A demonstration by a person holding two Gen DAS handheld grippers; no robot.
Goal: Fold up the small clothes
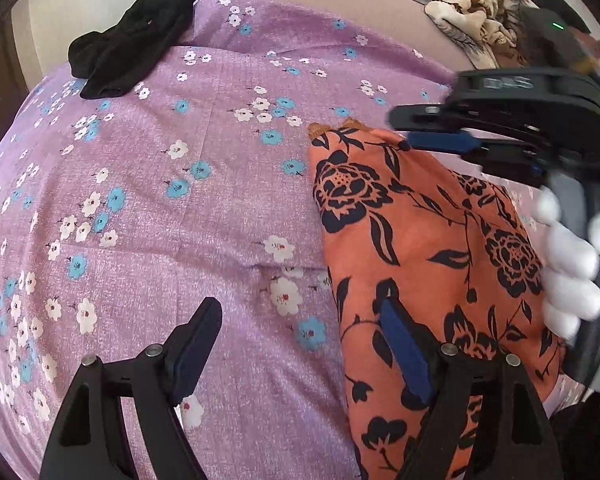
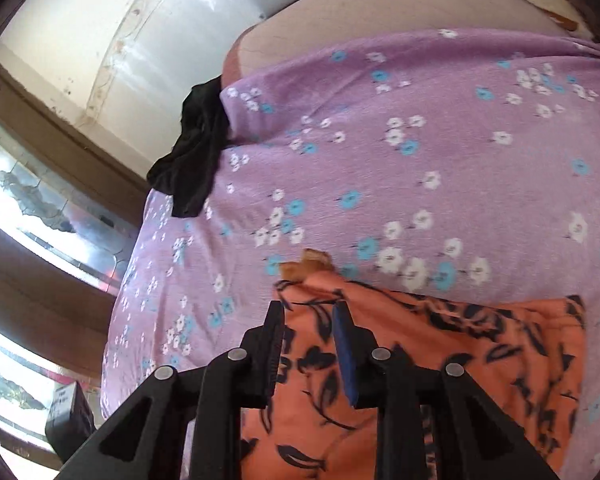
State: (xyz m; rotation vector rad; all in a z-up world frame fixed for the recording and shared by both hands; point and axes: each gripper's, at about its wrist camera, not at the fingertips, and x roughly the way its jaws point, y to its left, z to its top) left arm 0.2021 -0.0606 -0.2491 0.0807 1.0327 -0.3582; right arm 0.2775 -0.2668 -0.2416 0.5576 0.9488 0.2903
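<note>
1. While folding the orange floral garment (image 1: 420,240), treat it as the reference for every move: spread on the purple flowered bedsheet (image 1: 180,200), long and narrow, probably doubled over once already, tan trim poking out at its far corner.
2. Note the left gripper (image 1: 300,312): spread wide, holding nothing, one finger over the garment's near left edge, the other out over bare sheet to the garment's left.
3. Note the right gripper (image 2: 308,312): parted a little, nothing pinched between the pads as far as can be judged, tips low over the garment's far corner, just short of the trim.
4. Close the right pads on every layer at that far corner, not the top layer alone; otherwise expect the fold to slide apart.
5. Bring the left fingers in over the near left edge and pinch the matching corner before lifting.
6. Lift both corners level and only slightly, then carry them across in one pass to meet the opposite edge.
7. Keep clear of the black garment (image 1: 132,48), well beyond the orange garment's far left.
8. Smooth along the crease afterwards rather than across it.
</note>
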